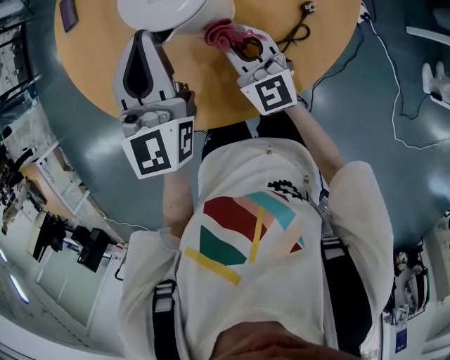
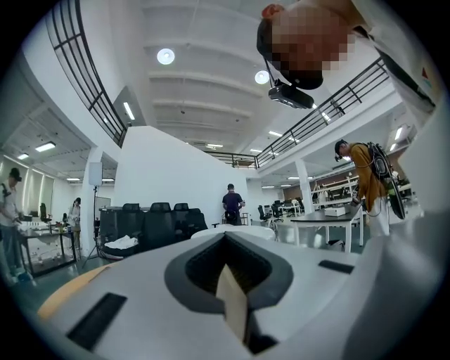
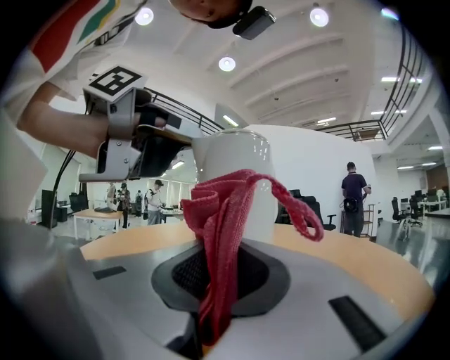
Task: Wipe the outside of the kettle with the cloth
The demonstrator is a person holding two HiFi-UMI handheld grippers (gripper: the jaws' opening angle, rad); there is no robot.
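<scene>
A white kettle (image 1: 165, 13) stands on the round wooden table (image 1: 211, 91) at the far edge of the head view. In the right gripper view the kettle (image 3: 235, 151) rises just behind my jaws. My right gripper (image 1: 242, 49) is shut on a red cloth (image 1: 221, 31). The cloth (image 3: 225, 211) bunches up out of the right gripper (image 3: 218, 281) and lies against the kettle's side. My left gripper (image 1: 144, 42) is shut, its tips at the kettle's upper left side. From the right gripper's camera the left gripper (image 3: 133, 140) reaches the kettle there. Whether the left gripper (image 2: 228, 281) pinches anything I cannot tell.
A black cable with a plug (image 1: 299, 31) lies on the table right of the cloth. A dark flat object (image 1: 68, 13) sits at the table's far left. White cables (image 1: 394, 84) run over the floor to the right. People and office chairs stand far off.
</scene>
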